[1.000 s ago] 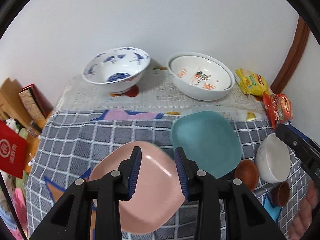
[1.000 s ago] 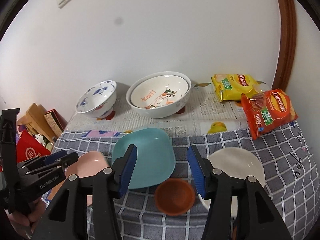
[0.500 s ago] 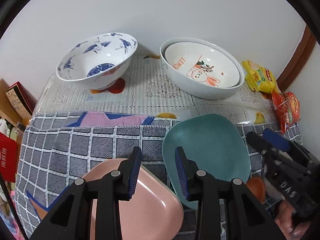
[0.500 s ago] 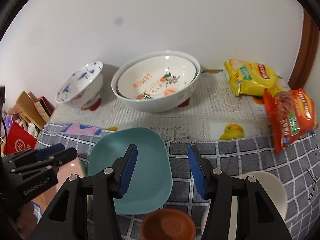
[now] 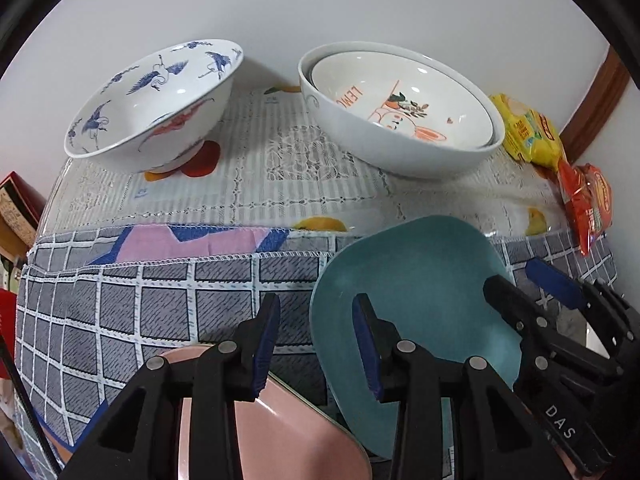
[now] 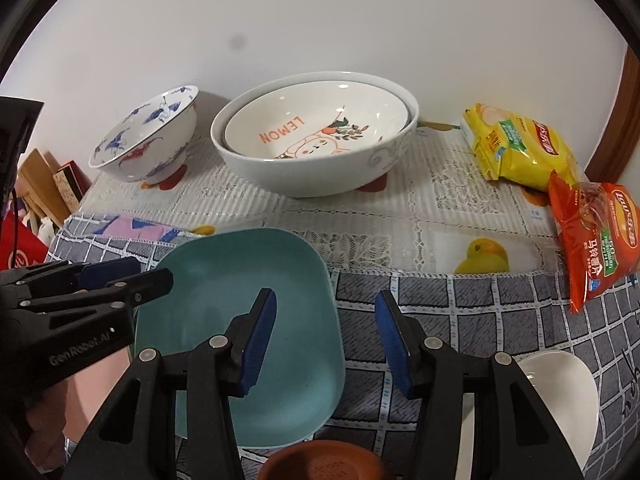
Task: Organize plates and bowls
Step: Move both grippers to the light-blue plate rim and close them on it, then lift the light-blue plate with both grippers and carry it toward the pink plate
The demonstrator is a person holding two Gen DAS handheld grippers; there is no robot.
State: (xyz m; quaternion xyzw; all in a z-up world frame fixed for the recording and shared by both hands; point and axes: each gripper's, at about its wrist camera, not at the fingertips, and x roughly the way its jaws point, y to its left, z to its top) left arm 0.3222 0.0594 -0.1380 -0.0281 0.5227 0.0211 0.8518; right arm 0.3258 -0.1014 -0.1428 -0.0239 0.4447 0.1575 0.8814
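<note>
Hovering with jaws parted and empty, left gripper (image 5: 316, 344) and right gripper (image 6: 326, 336) flank the teal plate (image 6: 224, 280).

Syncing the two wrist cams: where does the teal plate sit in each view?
Left wrist: teal plate lower right of centre, its left edge between the left gripper's fingers.
Right wrist: teal plate lower left of centre, under the right gripper's left finger.
Shared landmark: LEMON bowl at the wall behind it.
</note>
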